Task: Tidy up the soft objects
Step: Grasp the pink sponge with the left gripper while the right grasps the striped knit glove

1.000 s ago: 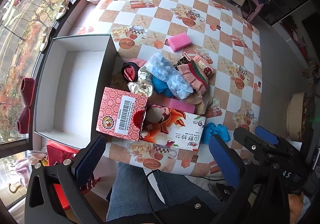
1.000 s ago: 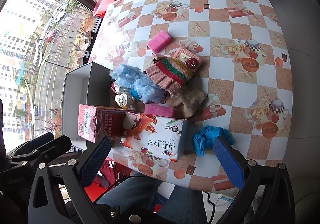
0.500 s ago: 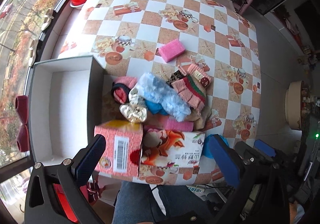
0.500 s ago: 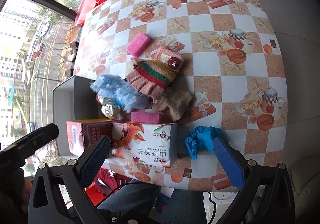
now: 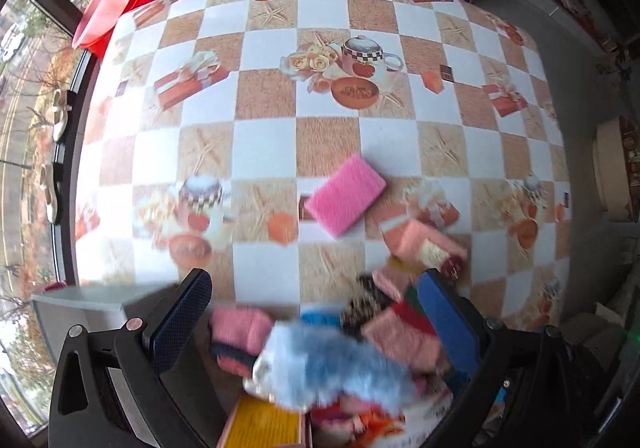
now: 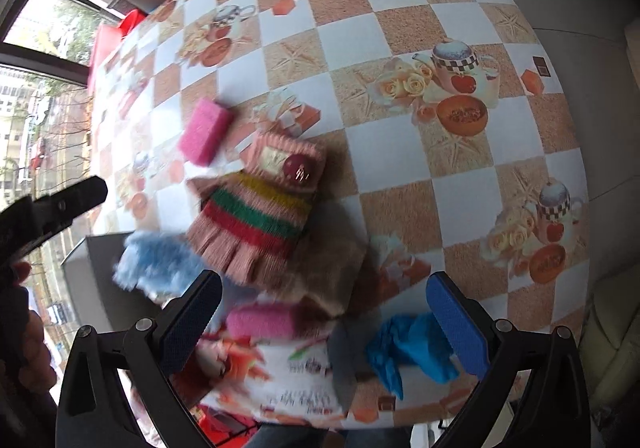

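A pile of soft things lies on the checkered table. In the left wrist view my open left gripper (image 5: 312, 316) hangs over a fluffy light-blue item (image 5: 332, 368), a pink knit piece (image 5: 240, 332) and a striped pink glove (image 5: 404, 328); a pink sponge (image 5: 345, 199) lies beyond. In the right wrist view my open right gripper (image 6: 324, 320) is above a second pink sponge (image 6: 264, 322), a tan cloth (image 6: 328, 260) and the striped glove (image 6: 260, 207). A blue crumpled item (image 6: 412, 344) lies by the right finger. The fluffy blue item (image 6: 156, 260) and far sponge (image 6: 204, 131) show too.
A grey-white box (image 6: 100, 280) stands at the table's left edge, seen also in the left wrist view (image 5: 80, 298). A printed tissue pack (image 6: 288, 376) and a yellow-topped carton (image 5: 264, 424) lie at the near edge. Red basins (image 5: 108, 7) stand on the floor beyond the table.
Both grippers have moved forward and down, close over the pile; the objects now look much larger and blurred. Both stay open and empty.
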`<state>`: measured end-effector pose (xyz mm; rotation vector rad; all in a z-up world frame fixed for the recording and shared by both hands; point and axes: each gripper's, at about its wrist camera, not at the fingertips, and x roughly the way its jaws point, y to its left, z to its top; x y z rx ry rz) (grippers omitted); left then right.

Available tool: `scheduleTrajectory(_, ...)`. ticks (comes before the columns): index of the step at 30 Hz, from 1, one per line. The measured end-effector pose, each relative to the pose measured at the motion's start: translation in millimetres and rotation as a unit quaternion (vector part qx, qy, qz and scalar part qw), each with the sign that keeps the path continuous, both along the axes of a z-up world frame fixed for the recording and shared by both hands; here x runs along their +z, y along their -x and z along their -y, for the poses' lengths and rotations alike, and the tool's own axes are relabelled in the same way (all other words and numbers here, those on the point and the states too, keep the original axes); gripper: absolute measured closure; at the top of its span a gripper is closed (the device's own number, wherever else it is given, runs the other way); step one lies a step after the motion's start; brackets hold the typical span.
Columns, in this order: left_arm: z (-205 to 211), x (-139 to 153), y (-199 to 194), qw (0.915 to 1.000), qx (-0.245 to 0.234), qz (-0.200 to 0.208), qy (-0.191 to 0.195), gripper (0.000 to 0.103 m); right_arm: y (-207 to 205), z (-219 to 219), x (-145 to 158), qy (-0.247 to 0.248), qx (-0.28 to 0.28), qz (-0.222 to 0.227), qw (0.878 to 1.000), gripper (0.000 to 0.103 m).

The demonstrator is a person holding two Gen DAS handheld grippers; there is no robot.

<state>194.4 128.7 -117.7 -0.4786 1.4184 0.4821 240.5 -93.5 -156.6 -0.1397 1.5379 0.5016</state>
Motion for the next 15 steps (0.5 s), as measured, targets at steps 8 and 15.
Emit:
scheduleTrajectory(8, -10, -62, -41, 0.9981, -0.034, -0.028, -0.043, 0.0, -35, -29, -38, 0.04, -0.024, 0.06, 0.997, 0.0)
scheduleTrajectory(15, -7, -95, -49, 0.9949, -0.061, -0.048, -0.065, 0.0, -42, -59, -83, 0.071, 0.021, 0.064, 0.995, 0.0)
